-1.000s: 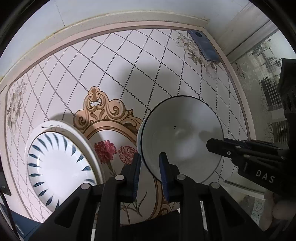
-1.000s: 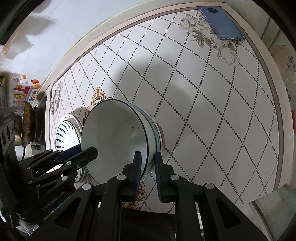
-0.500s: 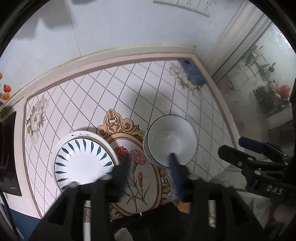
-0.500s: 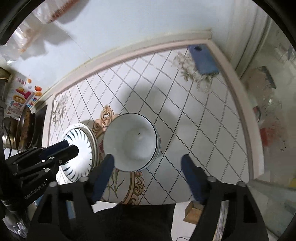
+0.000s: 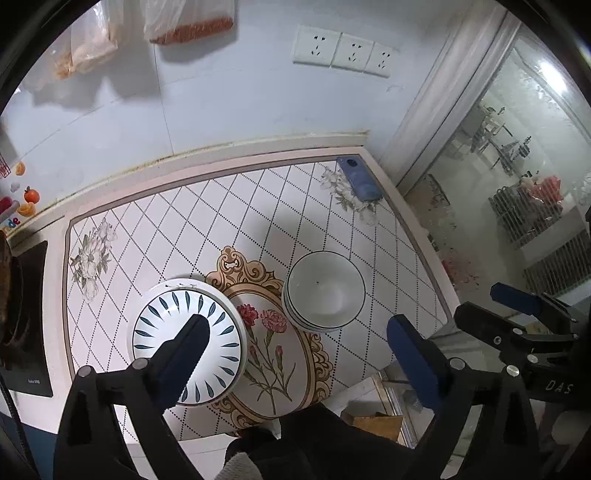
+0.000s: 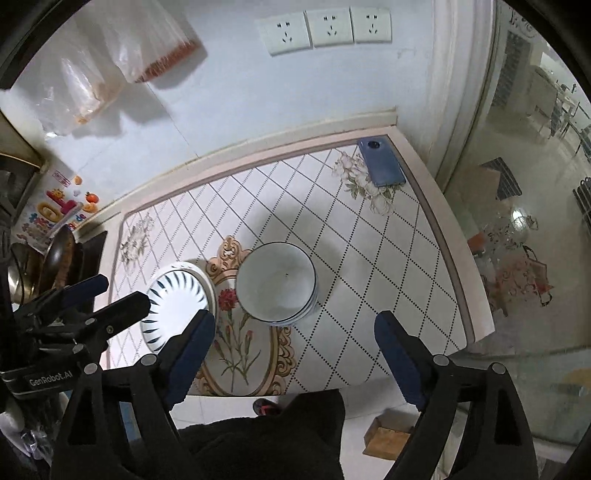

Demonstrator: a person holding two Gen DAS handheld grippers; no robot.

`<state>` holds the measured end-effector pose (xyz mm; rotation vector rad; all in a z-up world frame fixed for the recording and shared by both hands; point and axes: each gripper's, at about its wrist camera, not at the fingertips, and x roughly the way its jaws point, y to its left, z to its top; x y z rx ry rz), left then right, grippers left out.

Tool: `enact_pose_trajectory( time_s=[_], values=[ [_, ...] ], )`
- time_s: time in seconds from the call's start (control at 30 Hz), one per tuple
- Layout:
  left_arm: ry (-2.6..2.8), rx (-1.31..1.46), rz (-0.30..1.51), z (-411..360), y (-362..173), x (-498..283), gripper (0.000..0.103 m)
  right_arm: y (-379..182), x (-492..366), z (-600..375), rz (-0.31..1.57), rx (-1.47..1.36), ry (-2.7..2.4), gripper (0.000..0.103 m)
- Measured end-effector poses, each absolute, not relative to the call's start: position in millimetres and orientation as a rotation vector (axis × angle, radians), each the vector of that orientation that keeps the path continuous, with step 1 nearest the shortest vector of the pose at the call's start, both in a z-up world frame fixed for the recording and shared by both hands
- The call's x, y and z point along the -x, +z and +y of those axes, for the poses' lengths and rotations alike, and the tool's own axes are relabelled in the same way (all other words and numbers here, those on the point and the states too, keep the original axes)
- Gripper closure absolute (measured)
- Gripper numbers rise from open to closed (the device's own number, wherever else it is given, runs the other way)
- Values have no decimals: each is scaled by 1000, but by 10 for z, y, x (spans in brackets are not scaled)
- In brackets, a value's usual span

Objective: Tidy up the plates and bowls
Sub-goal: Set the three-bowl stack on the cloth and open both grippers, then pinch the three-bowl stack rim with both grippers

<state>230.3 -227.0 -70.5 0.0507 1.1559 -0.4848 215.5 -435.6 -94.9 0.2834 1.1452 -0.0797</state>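
A stack of white bowls with dark rims (image 5: 325, 293) stands on the tiled counter (image 5: 207, 229), right of the flower medallion; it also shows in the right wrist view (image 6: 276, 282). A stack of white plates with blue leaf marks (image 5: 221, 317) sits to its left, also seen in the right wrist view (image 6: 177, 295). My left gripper (image 5: 295, 339) is open and empty, high above the counter's front edge. My right gripper (image 6: 295, 328) is open and empty, also raised well above the bowls. Each gripper shows at the edge of the other's view.
A blue phone (image 5: 359, 178) lies at the counter's far right corner, also in the right wrist view (image 6: 382, 165). A dark stovetop with a pan (image 5: 22, 306) is at the left. Wall sockets (image 6: 325, 27) and hanging bags (image 5: 177, 18) are behind. A glass door (image 5: 517, 184) stands at the right.
Both grippers let go of the bowl rim, opened wide and pulled up and back from the counter. The bowls stay stacked beside the plates.
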Motion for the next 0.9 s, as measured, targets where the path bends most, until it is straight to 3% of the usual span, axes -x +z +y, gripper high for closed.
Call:
enact_pose_trajectory(
  time_s=[0.4, 0.63, 0.8, 0.9],
  values=[
    [-473, -31, 1149, -2251, -690, -2435, 4, -697, -2156, -4384, 1093, -297, -84, 11],
    [-418, -7, 1211, -2297, -1149, -2765, 5, -1207, -2481, -4476, 1196, -334, -58, 10],
    [-396, 28, 1362, -2396, -1802, -3135, 5, -1842, -2783, -4594, 1292, -410, 0, 10],
    [-421, 57, 1455, -2485, -2171, -3275, 15, -2243, -2933, -4664, 1348, -483, 48, 10]
  ],
)
